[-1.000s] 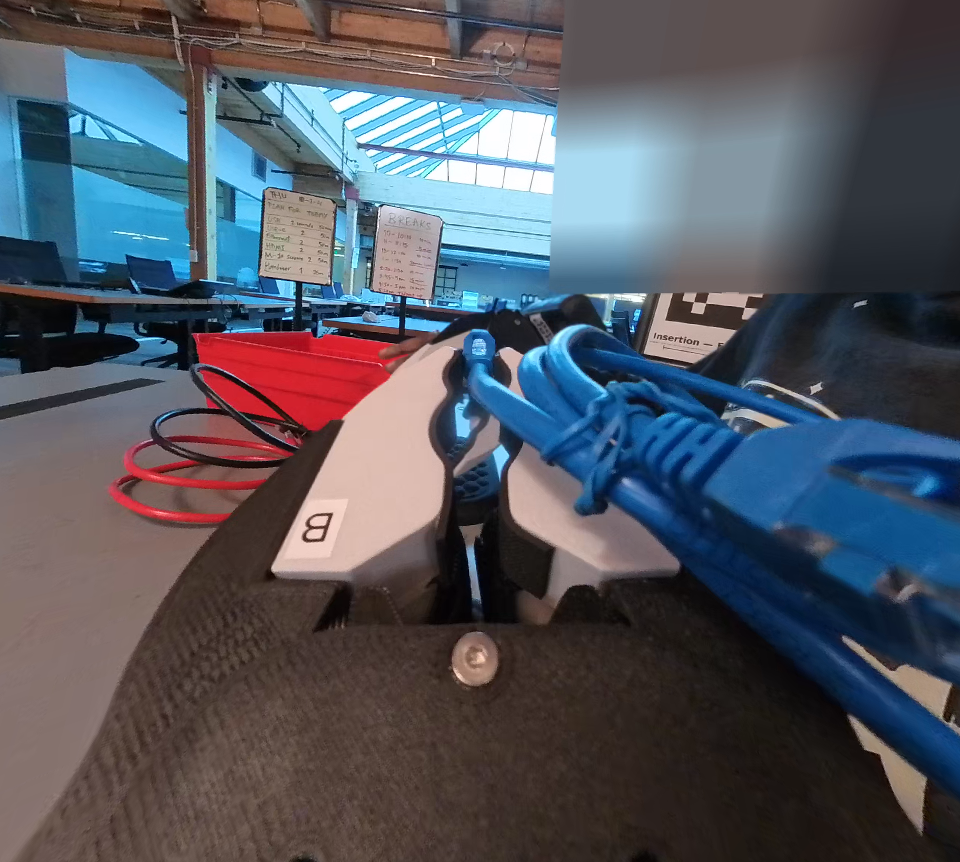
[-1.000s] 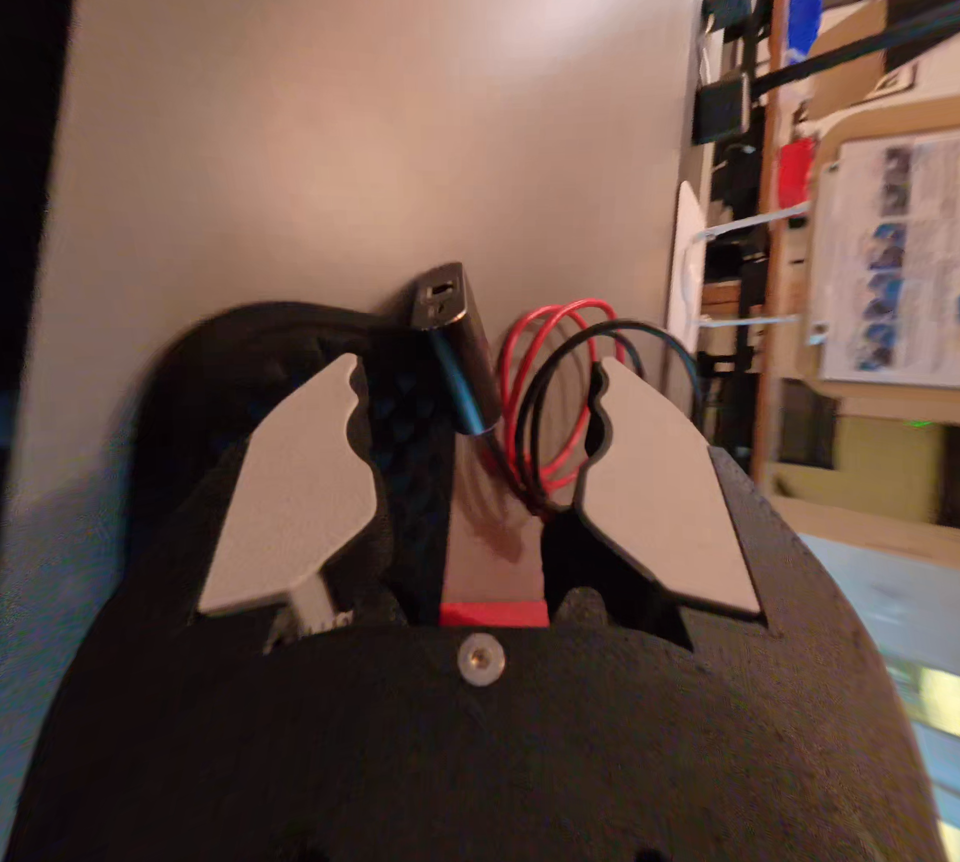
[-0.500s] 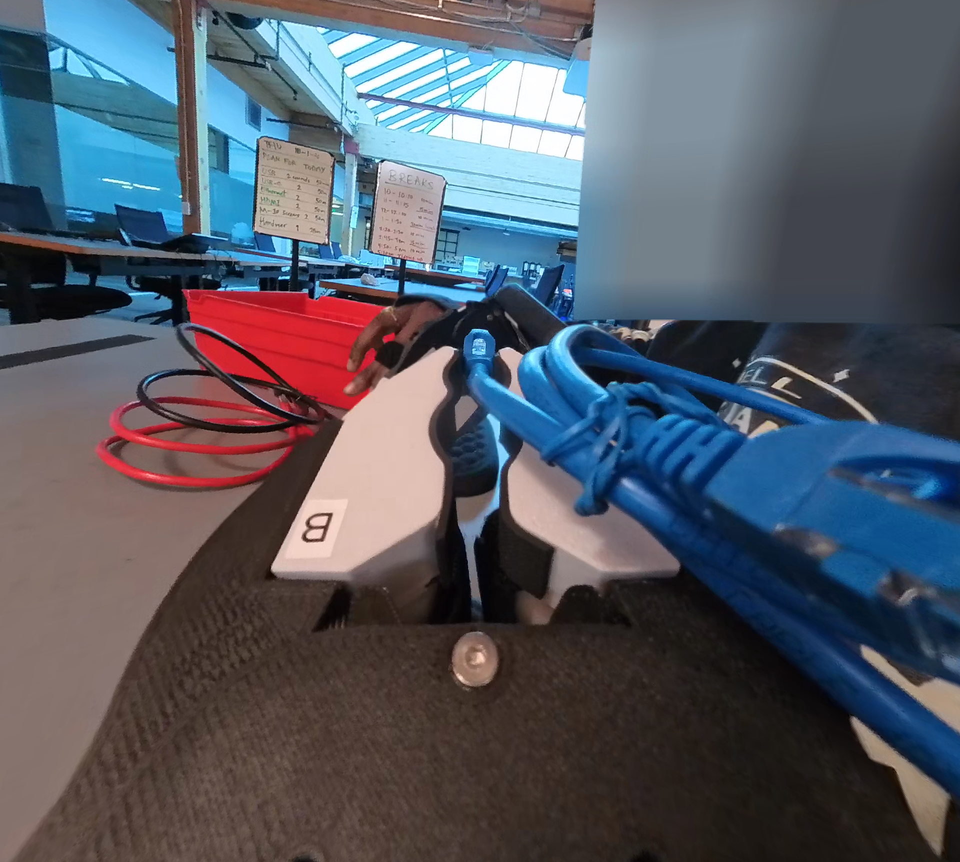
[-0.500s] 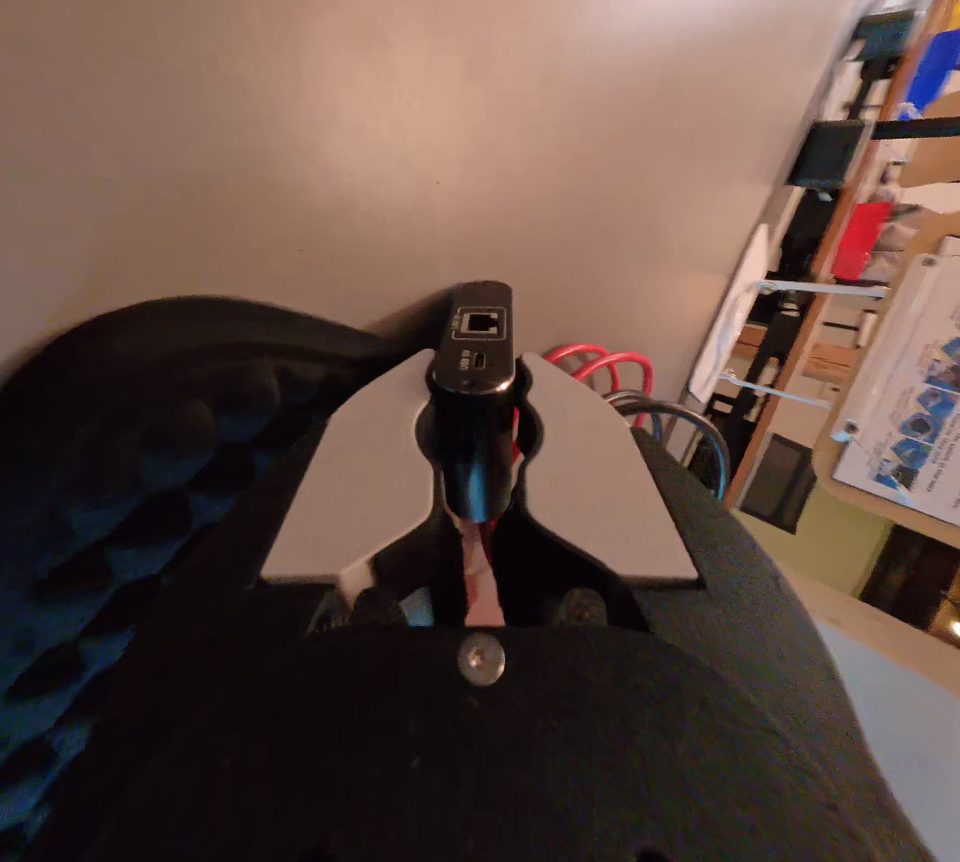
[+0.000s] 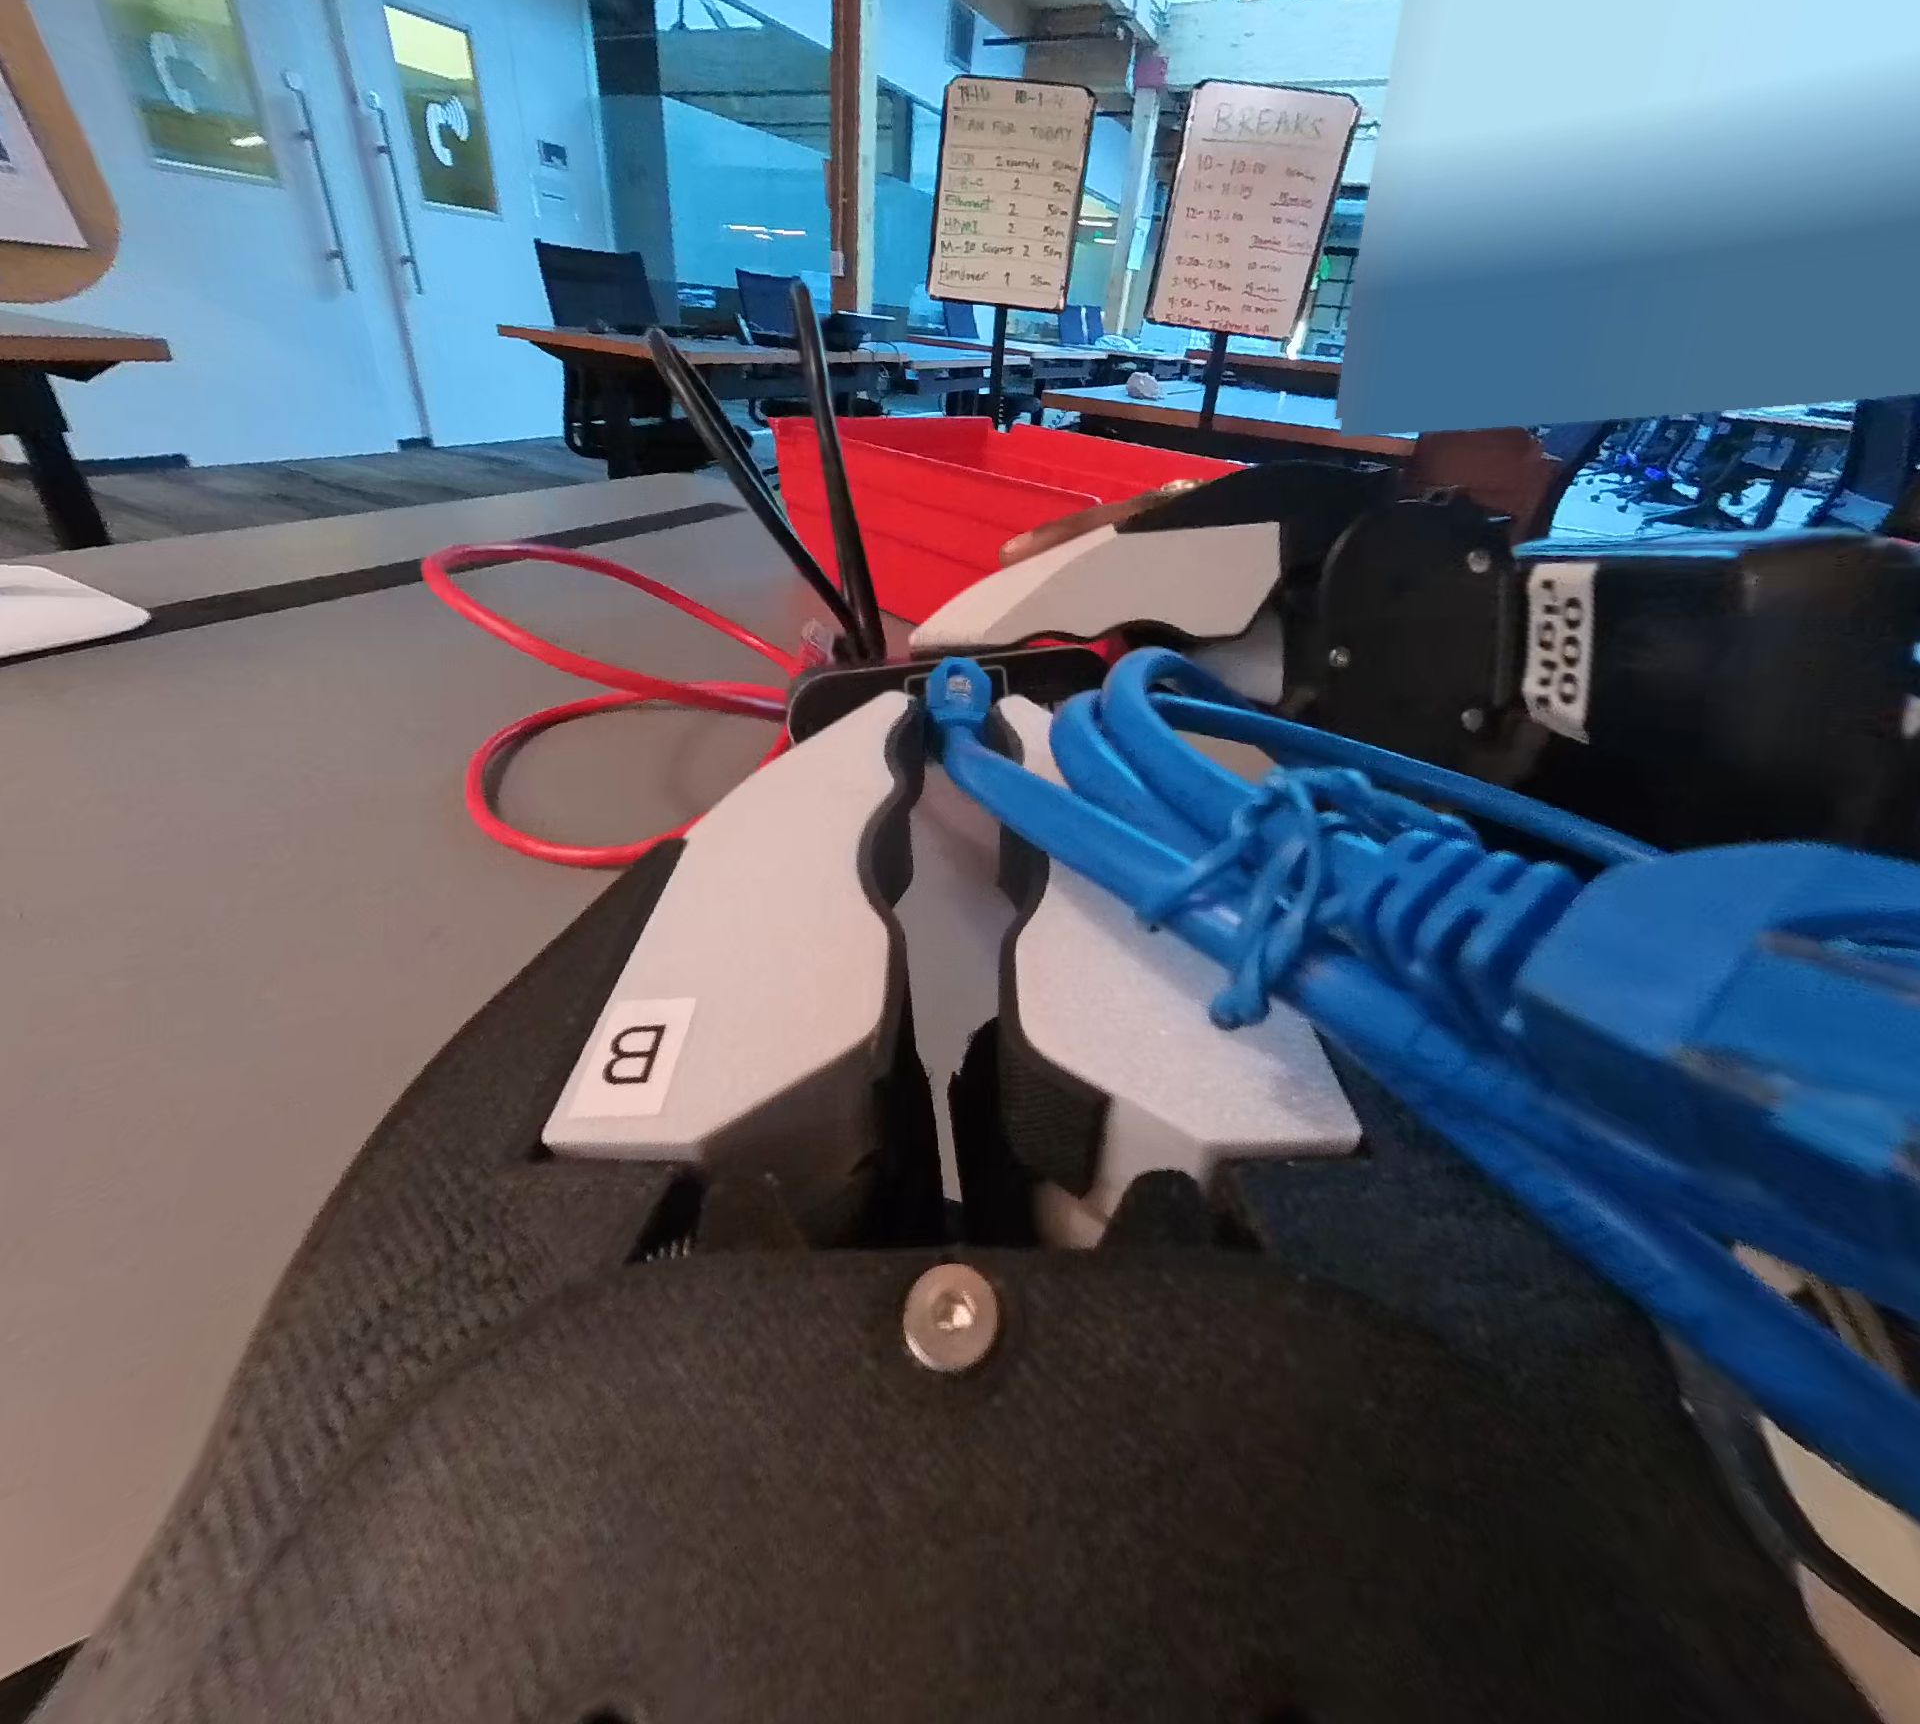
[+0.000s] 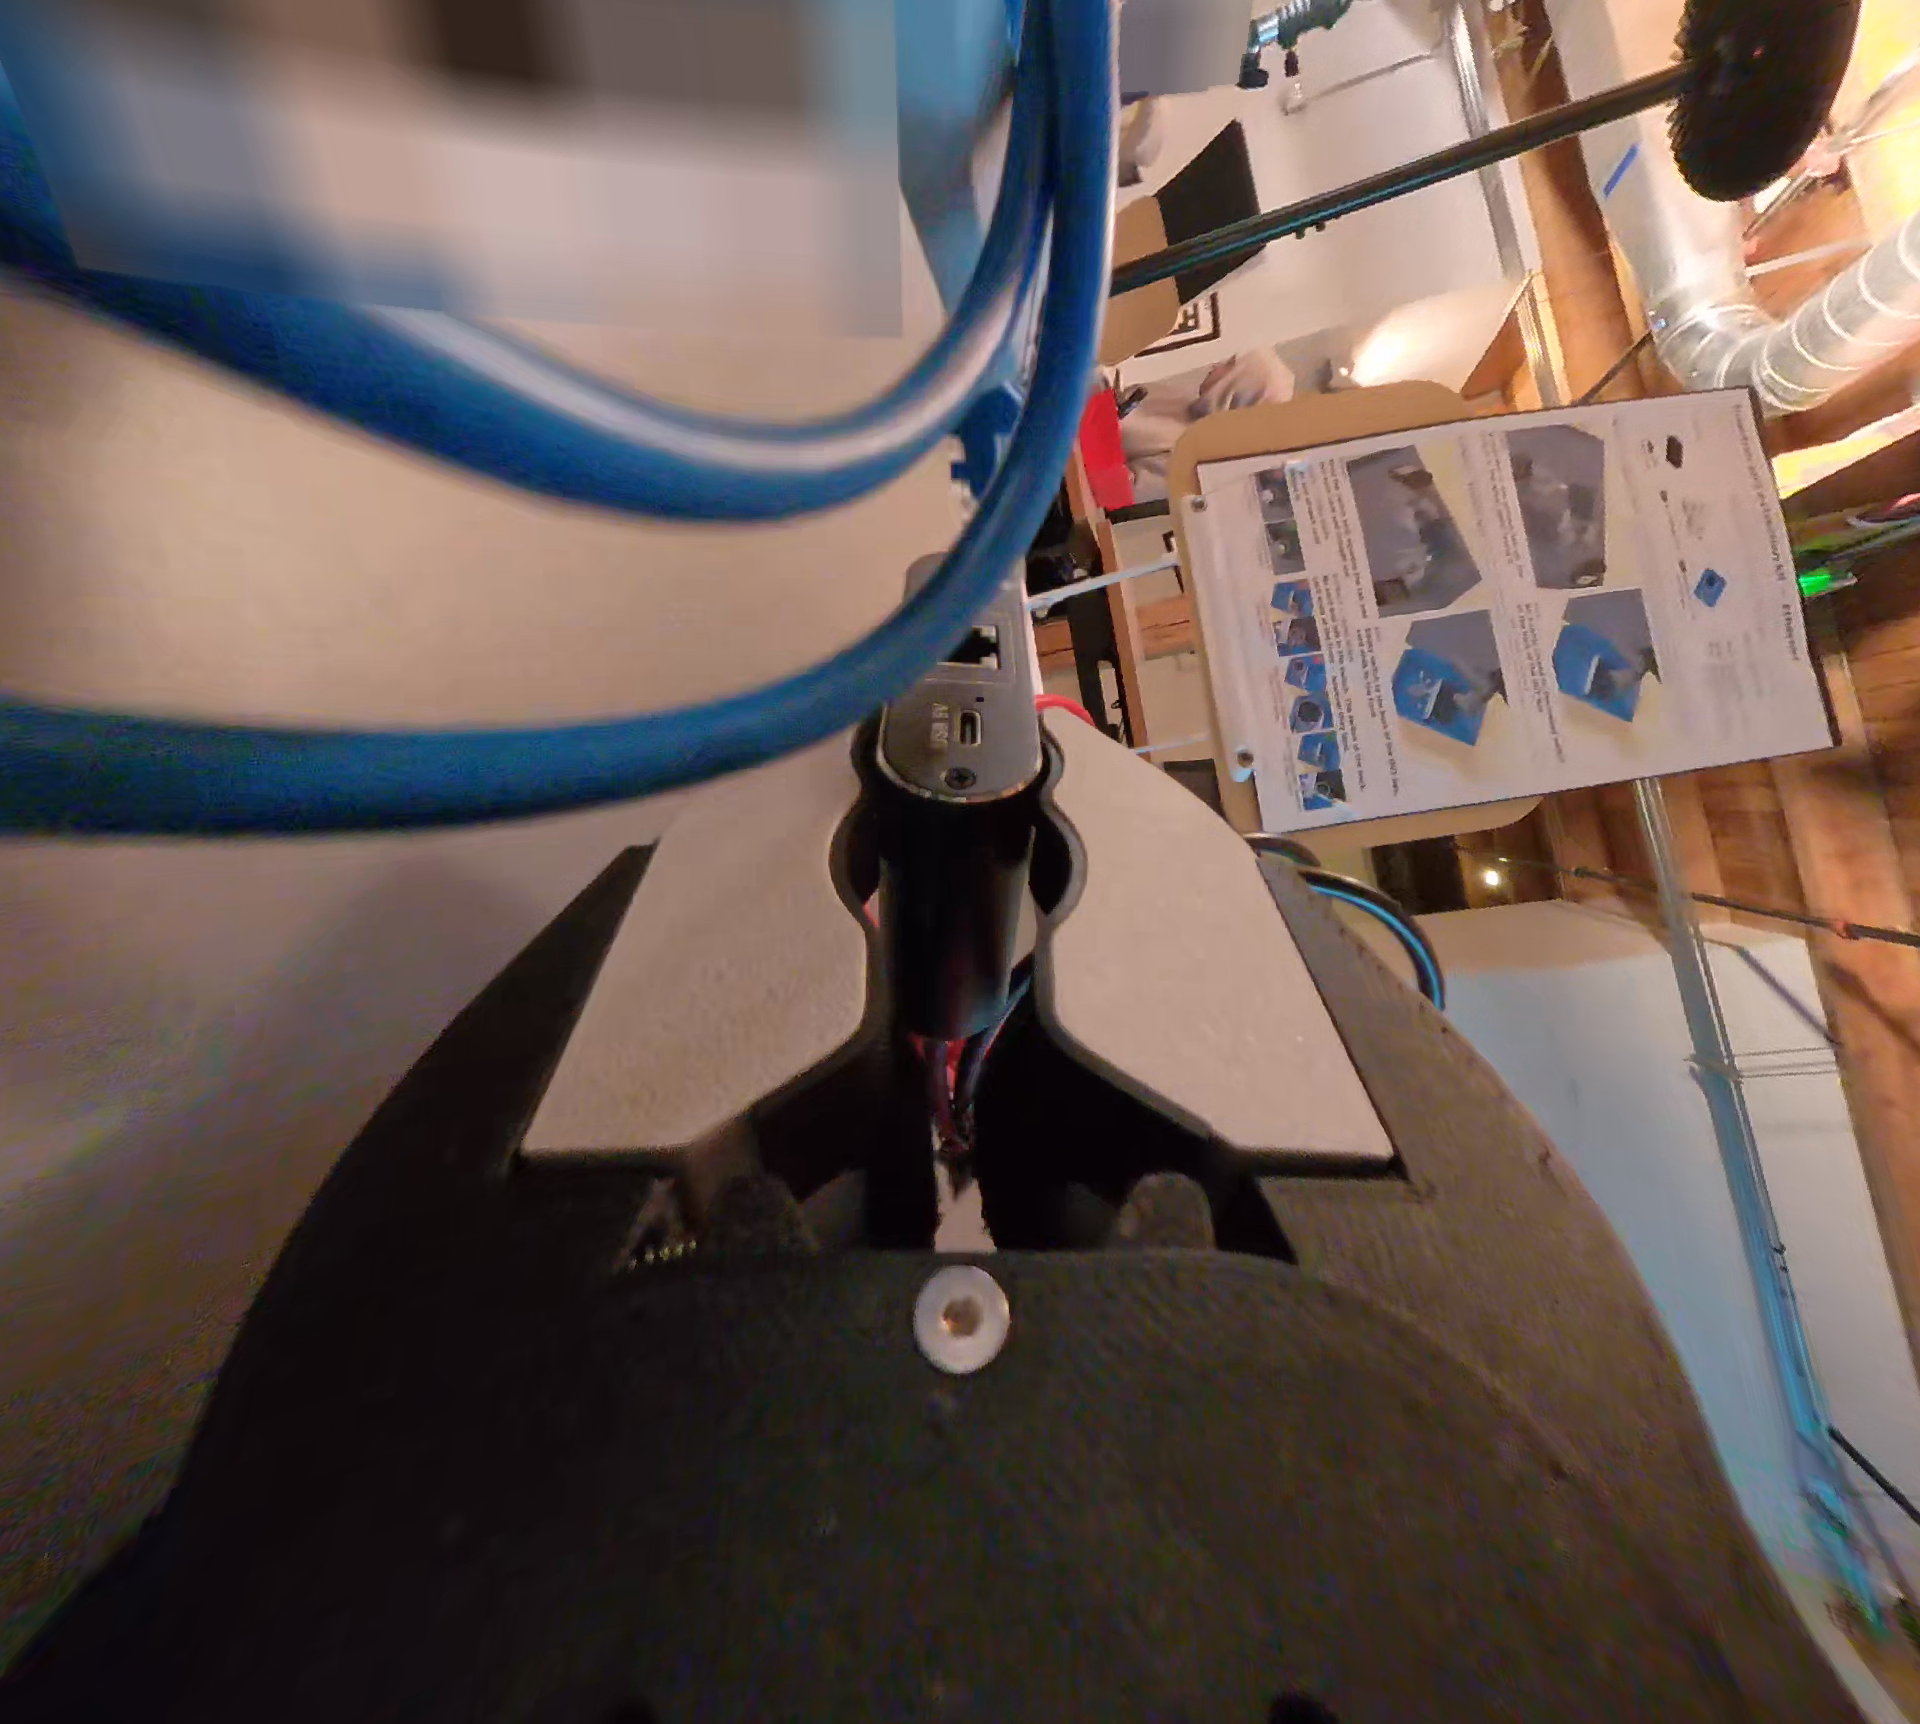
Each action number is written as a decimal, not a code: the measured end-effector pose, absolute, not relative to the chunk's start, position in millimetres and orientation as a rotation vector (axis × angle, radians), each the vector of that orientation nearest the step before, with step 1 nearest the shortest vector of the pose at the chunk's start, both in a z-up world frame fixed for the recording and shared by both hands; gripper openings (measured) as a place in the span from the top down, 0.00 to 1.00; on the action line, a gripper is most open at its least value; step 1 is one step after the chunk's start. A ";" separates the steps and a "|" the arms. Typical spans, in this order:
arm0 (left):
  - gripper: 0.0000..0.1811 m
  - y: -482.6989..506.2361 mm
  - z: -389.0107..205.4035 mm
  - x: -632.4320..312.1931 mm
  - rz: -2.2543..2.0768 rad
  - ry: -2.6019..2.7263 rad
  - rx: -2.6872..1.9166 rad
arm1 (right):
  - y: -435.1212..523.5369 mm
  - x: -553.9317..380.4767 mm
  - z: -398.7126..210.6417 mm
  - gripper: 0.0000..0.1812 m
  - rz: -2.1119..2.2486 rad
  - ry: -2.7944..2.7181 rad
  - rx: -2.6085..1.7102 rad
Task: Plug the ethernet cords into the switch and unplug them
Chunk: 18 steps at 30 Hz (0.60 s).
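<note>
The left gripper has its jaws clamped on the blue ethernet cord just behind its plug, and that plug sits right at the face of the switch, a small black box held level above the grey worktop. The right gripper comes in from the side with its jaws closed round the body of the switch, ports facing outward. From the right wrist view the blue cord loops across in front, near one open port, but I cannot tell whether the plug has entered a socket yet.

I'd judge this to be the plugging-in step, at the point of lining up. The next move calls for a straight push of the plug along the port's axis while the right gripper holds the switch steady against it, until the latch catches.

Room is tight. The bundled coil of blue cord, tied with a twist, drapes over the left gripper's right finger and could drag on the plug. A red cord and black cables already leave the far side of the switch, with a red bin close behind. To the left the worktop lies open.
</note>
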<state>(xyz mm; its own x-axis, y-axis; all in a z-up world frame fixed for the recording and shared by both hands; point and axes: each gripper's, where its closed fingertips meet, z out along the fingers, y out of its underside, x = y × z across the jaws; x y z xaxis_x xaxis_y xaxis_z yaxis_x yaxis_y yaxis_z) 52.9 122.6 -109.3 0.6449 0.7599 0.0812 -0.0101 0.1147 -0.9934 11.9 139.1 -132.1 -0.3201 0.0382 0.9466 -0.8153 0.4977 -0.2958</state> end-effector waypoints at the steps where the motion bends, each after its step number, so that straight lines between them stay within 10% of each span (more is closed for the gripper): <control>1: 0.94 122.1 -108.2 52.9 0.650 -0.696 -1.346 | 136.7 14.2 -131.2 0.87 1.017 -1.680 0.660; 18: 0.94 124.9 -111.1 51.9 0.602 -0.742 -1.345 | 131.4 25.4 -121.2 0.87 1.010 -1.537 0.695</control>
<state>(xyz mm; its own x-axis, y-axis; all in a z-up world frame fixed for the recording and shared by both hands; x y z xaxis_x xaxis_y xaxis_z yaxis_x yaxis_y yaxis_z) 51.9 124.9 -111.1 0.6378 0.7596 0.1272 0.0321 0.1388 -0.9898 25.4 131.4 -121.2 -0.2117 0.0913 0.9731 -0.8570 0.4612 -0.2298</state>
